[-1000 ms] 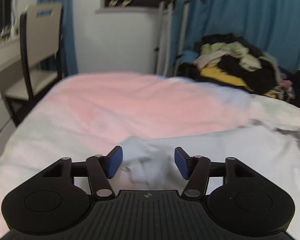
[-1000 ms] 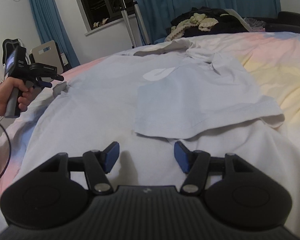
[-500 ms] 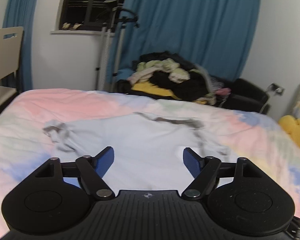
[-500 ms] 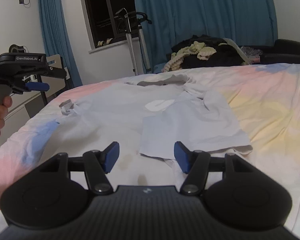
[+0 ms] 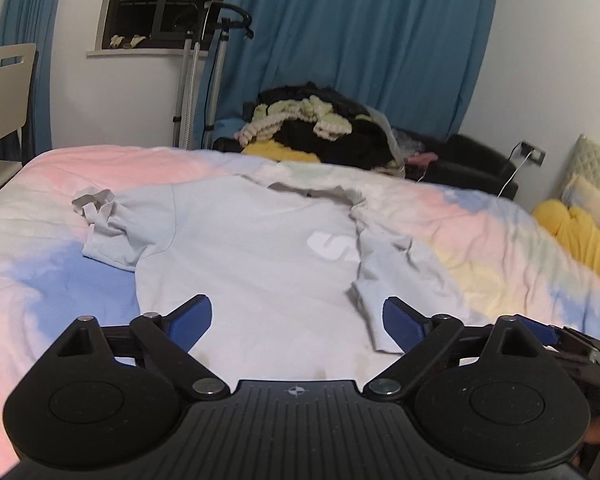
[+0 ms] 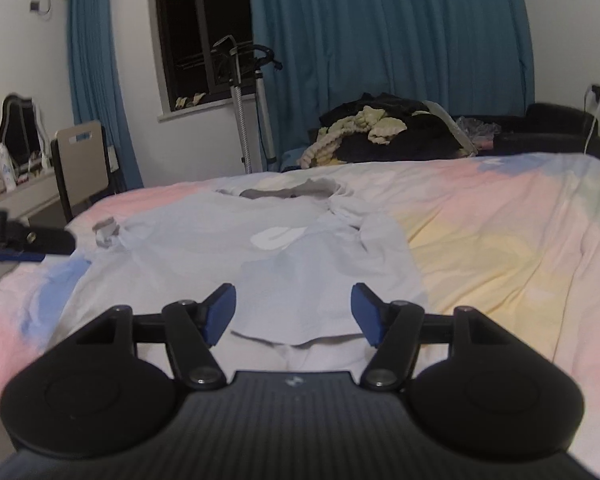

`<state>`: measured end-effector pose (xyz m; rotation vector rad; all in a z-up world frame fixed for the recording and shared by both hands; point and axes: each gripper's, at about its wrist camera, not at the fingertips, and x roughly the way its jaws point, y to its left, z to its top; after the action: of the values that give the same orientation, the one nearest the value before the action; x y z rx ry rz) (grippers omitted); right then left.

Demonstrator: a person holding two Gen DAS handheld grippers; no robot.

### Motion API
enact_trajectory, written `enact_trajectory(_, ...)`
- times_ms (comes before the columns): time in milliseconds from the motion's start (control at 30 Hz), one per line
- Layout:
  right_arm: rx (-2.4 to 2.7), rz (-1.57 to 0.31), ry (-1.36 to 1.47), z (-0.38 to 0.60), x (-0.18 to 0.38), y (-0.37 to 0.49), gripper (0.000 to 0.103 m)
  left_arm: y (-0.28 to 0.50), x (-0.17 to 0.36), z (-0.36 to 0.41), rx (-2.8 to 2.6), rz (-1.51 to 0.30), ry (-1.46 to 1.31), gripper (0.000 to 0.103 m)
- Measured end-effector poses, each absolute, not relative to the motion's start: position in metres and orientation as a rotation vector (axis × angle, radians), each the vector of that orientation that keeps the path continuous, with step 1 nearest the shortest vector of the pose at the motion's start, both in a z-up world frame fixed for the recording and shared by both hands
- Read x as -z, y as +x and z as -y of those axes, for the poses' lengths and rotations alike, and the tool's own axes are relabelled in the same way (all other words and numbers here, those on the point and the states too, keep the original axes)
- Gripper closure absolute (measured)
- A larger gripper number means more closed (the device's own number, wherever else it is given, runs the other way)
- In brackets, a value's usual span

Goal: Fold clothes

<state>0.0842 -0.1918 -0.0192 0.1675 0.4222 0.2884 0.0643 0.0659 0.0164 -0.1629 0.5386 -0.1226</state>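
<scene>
Right now a pale blue T-shirt [image 5: 252, 248] lies spread on the bed [image 5: 500, 240], collar toward the far edge and the hem nearest the cameras. Its right-hand side is already turned inward: the sleeve and side panel [image 6: 332, 276] lie doubled over the body, covering part of the white logo [image 5: 332, 246]. The other sleeve [image 5: 108, 232] lies out to the side, bunched and wrinkled at its cuff.

Both tools hover above the near end of the shirt and grip nothing. The left gripper [image 5: 296, 322] has its fingers spread wide, with only cloth showing in the gap below. The right gripper [image 6: 292, 312] is likewise released, its fingers parted over the lower edge of the doubled panel.

As a judgement, the shirt is midway through folding, with one side in and the matching side yet to follow. The next move calls for taking the loose sleeve and the shirt's edge on that side, and bringing them across to meet the folded panel. The cuff wants smoothing, or the fold will come out lumpy. Thin cloth like this slips and drags, so a low, even carry suits it.
</scene>
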Motion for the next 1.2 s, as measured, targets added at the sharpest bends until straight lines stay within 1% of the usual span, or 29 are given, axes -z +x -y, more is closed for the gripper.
enact_trajectory(133, -0.278, -0.47, 0.302, 0.234, 0.016, 0.108, 0.03, 0.062, -0.012, -0.066, 0.129, -0.557, -0.183, 0.003)
enact_trajectory(267, -0.274, -0.601, 0.316, 0.262, 0.027, 0.141, 0.03, 0.067, -0.007, -0.066, 0.146, -0.581, -0.214, 0.001)
enact_trajectory(367, -0.227, -0.651, 0.48, 0.286, 0.049, 0.152, 0.03, 0.073, -0.001, -0.07, 0.132, -0.617, -0.246, 0.001)
enact_trajectory(433, -0.22, -0.664, 0.591, 0.297, 0.063, 0.156, 0.03, 0.077, 0.002, -0.075, 0.075, -0.637, -0.264, 0.001)
enact_trajectory(533, -0.229, -0.658, 0.727, 0.307, 0.079, 0.159, 0.033, 0.08, 0.002, -0.083, 0.039, -0.633, -0.288, 0.001)
enact_trajectory(667, -0.193, -0.672, 0.861, 0.313, 0.094, 0.167, 0.035, 0.078, 0.0, -0.092, 0.05, -0.634, -0.35, 0.001)
enact_trajectory(700, -0.191, -0.676, 0.868, 0.313, 0.095, 0.167, 0.037, 0.078, 0.0, -0.093, 0.052, -0.637, -0.361, 0.001)
enact_trajectory(767, -0.191, -0.682, 0.881, 0.312, 0.096, 0.165, 0.055, 0.077, 0.0, -0.095, 0.063, -0.641, -0.385, 0.001)
enact_trajectory(867, -0.19, -0.691, 0.9, 0.311, 0.097, 0.163, 0.065, 0.075, -0.002, -0.095, 0.081, -0.636, -0.404, 0.001)
enact_trajectory(900, -0.19, -0.694, 0.907, 0.311, 0.098, 0.162, 0.072, 0.075, -0.003, -0.094, 0.083, -0.635, -0.4, 0.001)
enact_trajectory(933, -0.189, -0.697, 0.913, 0.31, 0.098, 0.161, 0.095, 0.074, -0.003, -0.093, 0.083, -0.634, -0.395, 0.001)
enact_trajectory(967, -0.189, -0.7, 0.919, 0.31, 0.099, 0.16, 0.1, 0.074, -0.004, -0.093, 0.082, -0.633, -0.393, 0.001)
enact_trajectory(1067, -0.14, -0.648, 0.873, 0.316, 0.084, 0.157, 0.101, 0.071, -0.005, -0.093, 0.085, -0.631, -0.402, 0.001)
enact_trajectory(1200, -0.076, -0.565, 0.796, 0.335, 0.049, 0.181, 0.101, 0.07, -0.005, -0.094, 0.072, -0.631, -0.389, 0.001)
